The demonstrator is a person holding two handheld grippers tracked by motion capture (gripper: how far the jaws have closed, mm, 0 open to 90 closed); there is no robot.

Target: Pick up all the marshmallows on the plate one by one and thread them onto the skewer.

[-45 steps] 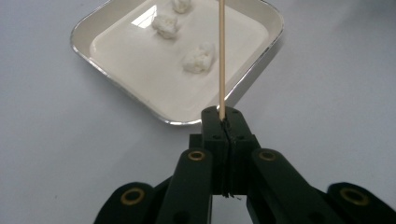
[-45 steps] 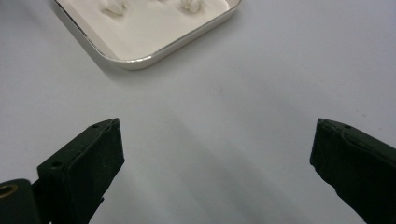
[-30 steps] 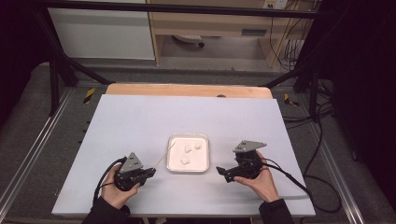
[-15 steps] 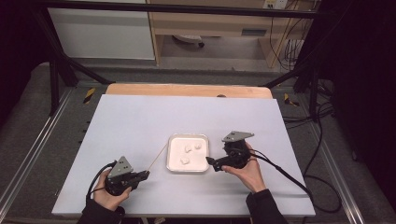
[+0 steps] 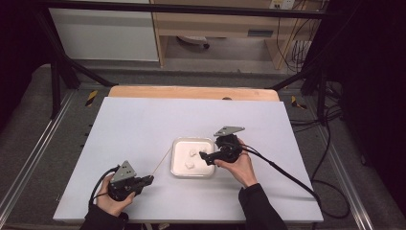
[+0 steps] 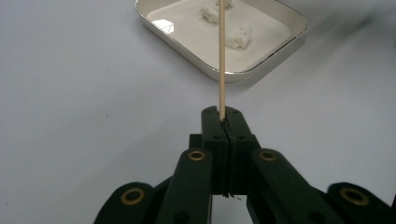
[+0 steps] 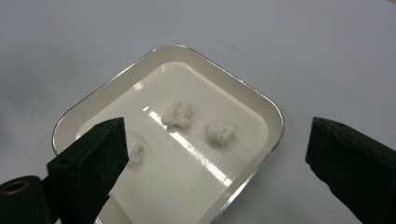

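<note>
A shallow white tray (image 5: 182,158) sits on the table with small white lumps (image 5: 194,153) in it. My left gripper (image 5: 149,179) rests at the tray's lower left, shut on a thin wooden skewer (image 5: 161,163) whose tip reaches the tray's left rim. In the left gripper view the jaws (image 6: 221,116) pinch the skewer (image 6: 221,56), which points over the tray (image 6: 261,65) and its lumps (image 6: 238,36). My right gripper (image 5: 203,156) hovers over the tray's right side. Its jaws (image 7: 217,128) stand wide, have just been closing a little, and hold nothing. The lumps (image 7: 178,113) lie below.
The tray lies on a pale table top (image 5: 143,120) with a wooden strip (image 5: 191,92) along the far edge. A black cable (image 5: 287,175) trails from the right gripper off the table's right side. Dark frame posts and floor cables surround the table.
My right gripper has moved left from beside the tray to over its right part. The left hand with the skewer has shifted only slightly.
</note>
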